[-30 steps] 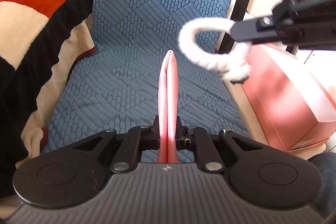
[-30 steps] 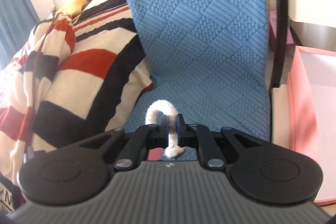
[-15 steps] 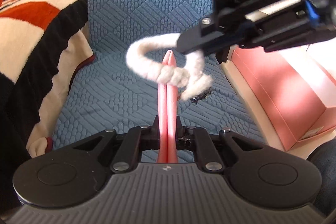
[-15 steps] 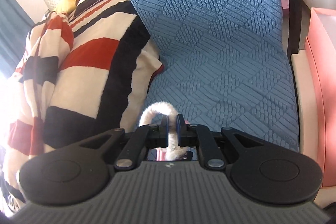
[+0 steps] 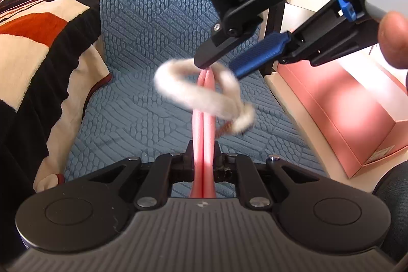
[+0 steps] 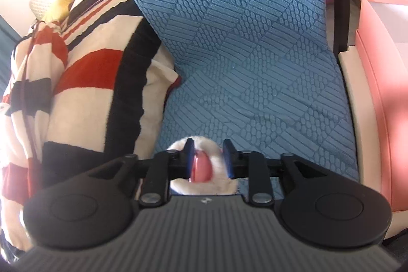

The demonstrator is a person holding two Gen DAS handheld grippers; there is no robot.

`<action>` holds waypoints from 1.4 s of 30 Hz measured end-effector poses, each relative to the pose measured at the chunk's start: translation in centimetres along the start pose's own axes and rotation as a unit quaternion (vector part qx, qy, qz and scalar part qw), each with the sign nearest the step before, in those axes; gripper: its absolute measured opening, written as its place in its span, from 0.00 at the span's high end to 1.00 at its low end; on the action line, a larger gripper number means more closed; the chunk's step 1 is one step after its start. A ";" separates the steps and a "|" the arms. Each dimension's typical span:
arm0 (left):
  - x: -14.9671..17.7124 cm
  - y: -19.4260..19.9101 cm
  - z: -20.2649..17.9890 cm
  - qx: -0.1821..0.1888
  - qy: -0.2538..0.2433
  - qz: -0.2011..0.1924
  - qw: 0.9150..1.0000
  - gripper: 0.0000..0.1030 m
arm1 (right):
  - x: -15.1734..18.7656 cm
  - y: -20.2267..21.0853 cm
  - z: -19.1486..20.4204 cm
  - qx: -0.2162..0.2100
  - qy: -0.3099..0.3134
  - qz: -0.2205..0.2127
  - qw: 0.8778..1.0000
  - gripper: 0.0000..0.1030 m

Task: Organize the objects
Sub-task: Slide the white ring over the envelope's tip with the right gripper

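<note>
Blue quilted fabric (image 5: 158, 17), embossed with squares of pebbled and ribbed relief, covers the seat and backrest of a chair that fills both views.

The left gripper (image 5: 204, 75) has its pink fingers (image 5: 201, 134) pressed flat together with nothing clamped between them; they form one long narrow blade pointing away from the camera and down toward the seat. A white fuzzy ring (image 5: 201, 96), soft and woolly with a knotted, frayed end at its lower right, is threaded over that blade, so the pink tips poke up through its opening. The ring lies tilted, its long axis running from upper left to lower right, and it looks blurred.

The right gripper (image 5: 221, 60) reaches in from the upper right with black arms and a ribbed blue pad (image 5: 260, 54). Its jaws are opening: the ring sits in the gap, but the pads stand clear of it on both sides in the right wrist view (image 6: 207, 157), where the pink tip (image 6: 201, 166) shows through the white fluff (image 6: 204, 185). A fingertip (image 5: 394, 40) of the person shows at the right edge.

Left of the chair lies a plush blanket (image 5: 33, 55) striped in cream, black and red. To the right stands a pink rectangular box (image 6: 380, 63), open at the top with a pale interior; I cannot tell what it holds.
</note>
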State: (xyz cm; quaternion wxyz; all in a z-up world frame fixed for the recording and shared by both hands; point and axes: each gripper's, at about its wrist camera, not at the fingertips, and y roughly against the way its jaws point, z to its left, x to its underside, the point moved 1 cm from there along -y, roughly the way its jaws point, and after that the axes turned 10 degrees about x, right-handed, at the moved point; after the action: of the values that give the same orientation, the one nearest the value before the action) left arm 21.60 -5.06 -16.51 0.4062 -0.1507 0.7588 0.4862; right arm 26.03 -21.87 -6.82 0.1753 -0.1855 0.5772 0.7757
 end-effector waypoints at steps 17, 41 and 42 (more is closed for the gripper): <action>0.4 0.0 -0.9 -0.013 -0.033 0.004 0.999 0.87 | 0.3 0.6 -2.2 -0.036 -0.049 -0.025 0.998 0.76; 4.1 2.9 -6.5 -0.074 -0.246 0.035 0.966 0.88 | 2.1 -4.0 -5.3 -0.089 -0.094 0.160 0.979 0.78; 4.3 3.1 -6.7 -0.075 -0.247 0.035 0.965 0.88 | 2.2 -4.2 -5.3 -0.090 -0.097 0.163 0.978 0.78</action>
State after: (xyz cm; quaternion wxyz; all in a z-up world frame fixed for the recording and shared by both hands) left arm 13.86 -8.63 -16.54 0.5513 -0.0291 0.6007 0.5782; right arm 26.65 -25.73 -12.80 0.0841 -0.0273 0.5073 0.8572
